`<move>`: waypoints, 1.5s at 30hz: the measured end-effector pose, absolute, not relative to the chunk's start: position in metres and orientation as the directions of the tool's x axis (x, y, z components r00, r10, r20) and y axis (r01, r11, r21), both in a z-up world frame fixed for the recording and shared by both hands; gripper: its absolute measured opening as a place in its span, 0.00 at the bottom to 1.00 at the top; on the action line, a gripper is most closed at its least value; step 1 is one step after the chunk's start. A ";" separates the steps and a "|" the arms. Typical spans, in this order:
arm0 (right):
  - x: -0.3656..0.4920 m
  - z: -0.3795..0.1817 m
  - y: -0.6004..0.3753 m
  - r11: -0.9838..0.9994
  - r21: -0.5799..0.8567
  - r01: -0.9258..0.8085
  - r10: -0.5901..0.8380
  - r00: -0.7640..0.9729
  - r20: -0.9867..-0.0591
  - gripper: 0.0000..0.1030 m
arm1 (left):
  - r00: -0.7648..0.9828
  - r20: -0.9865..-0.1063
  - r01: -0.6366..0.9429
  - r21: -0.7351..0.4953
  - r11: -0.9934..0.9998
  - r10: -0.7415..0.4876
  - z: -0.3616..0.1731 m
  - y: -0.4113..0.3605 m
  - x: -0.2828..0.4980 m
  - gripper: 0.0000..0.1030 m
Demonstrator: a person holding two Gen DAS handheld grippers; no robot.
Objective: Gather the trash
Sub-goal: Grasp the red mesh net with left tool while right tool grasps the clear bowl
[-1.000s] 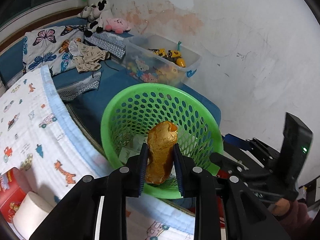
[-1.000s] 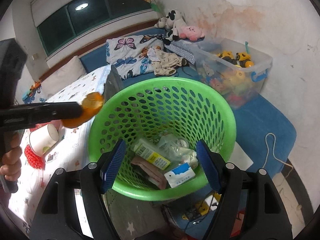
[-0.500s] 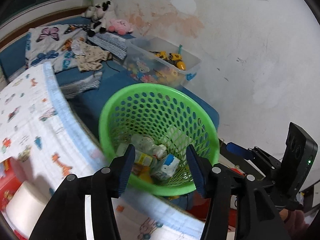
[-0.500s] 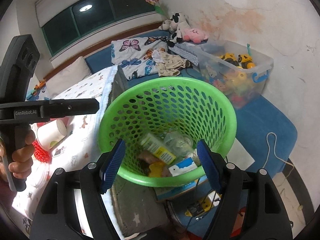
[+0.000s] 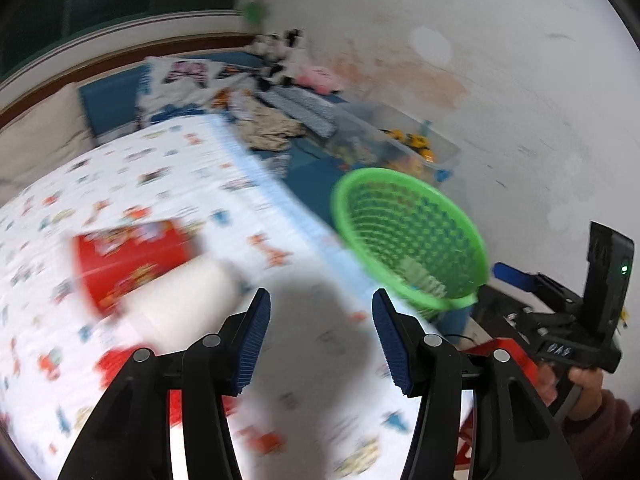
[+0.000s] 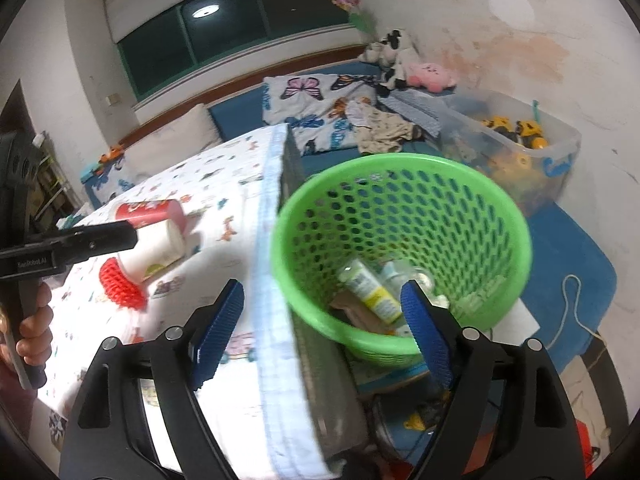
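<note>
The green perforated basket [image 6: 500,216] stands beside the table and holds several pieces of trash, among them a small white bottle with a yellow label [image 6: 370,290]. It also shows in the blurred left wrist view [image 5: 460,224]. My left gripper [image 5: 320,340] is open and empty over the patterned tablecloth [image 5: 120,184], with a white paper cup [image 5: 180,300] and a red cup [image 5: 128,252] lying just ahead to its left. My right gripper [image 6: 322,330] is open and empty, at the table's edge in front of the basket. A red net [image 6: 120,282] lies by the white cup [image 6: 154,250].
A clear plastic bin of toys [image 6: 520,148] stands behind the basket on the blue mat [image 6: 572,264]. Pillows, clothes and stuffed animals [image 6: 400,56] lie at the back by the wall. A white cord [image 6: 572,304] lies on the mat at right.
My left gripper opened and dropped the orange-brown trash into the basket, then swung left over the table towards the cups. My right gripper drew back a little and stayed open.
</note>
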State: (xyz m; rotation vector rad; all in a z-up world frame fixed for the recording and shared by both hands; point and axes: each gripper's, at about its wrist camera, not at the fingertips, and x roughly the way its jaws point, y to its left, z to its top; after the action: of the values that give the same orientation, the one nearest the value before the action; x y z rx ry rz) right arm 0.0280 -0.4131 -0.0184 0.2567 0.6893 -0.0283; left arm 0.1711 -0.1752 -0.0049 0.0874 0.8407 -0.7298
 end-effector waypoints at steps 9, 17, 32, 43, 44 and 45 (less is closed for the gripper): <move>0.042 -0.016 -0.375 0.975 0.222 0.032 0.119 0.766 -0.632 0.82 | 0.516 -0.723 0.437 -0.238 0.867 -0.459 -0.024 -0.084 0.190 0.58; 0.051 -0.019 -0.338 0.976 0.214 -0.047 0.178 0.742 -0.647 0.84 | 0.464 -0.762 0.373 -0.294 0.880 -0.451 -0.057 -0.071 0.208 0.60; 0.050 -0.033 -0.273 0.954 0.215 -0.211 0.301 0.669 -0.679 0.87 | 0.439 -0.740 0.380 -0.362 0.851 -0.510 -0.064 -0.065 0.206 0.30; 0.064 -0.046 -0.214 0.904 0.227 -0.362 0.409 0.578 -0.706 0.91 | 0.516 -0.686 0.390 -0.344 0.854 -0.512 -0.028 -0.032 0.191 0.29; 0.067 -0.049 -0.208 0.900 0.227 -0.373 0.415 0.567 -0.711 0.92 | 0.523 -0.683 0.387 -0.343 0.856 -0.510 -0.025 -0.029 0.191 0.29; 0.069 -0.051 -0.205 0.896 0.229 -0.381 0.420 0.559 -0.715 0.92 | 0.530 -0.679 0.383 -0.342 0.858 -0.508 -0.023 -0.025 0.189 0.29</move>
State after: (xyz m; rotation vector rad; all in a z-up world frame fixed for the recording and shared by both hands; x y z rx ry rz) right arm 0.0689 -0.2048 -0.0506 0.0496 0.8562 0.4724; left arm 0.1895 -0.0247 -0.0227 -0.1582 0.8607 -0.5343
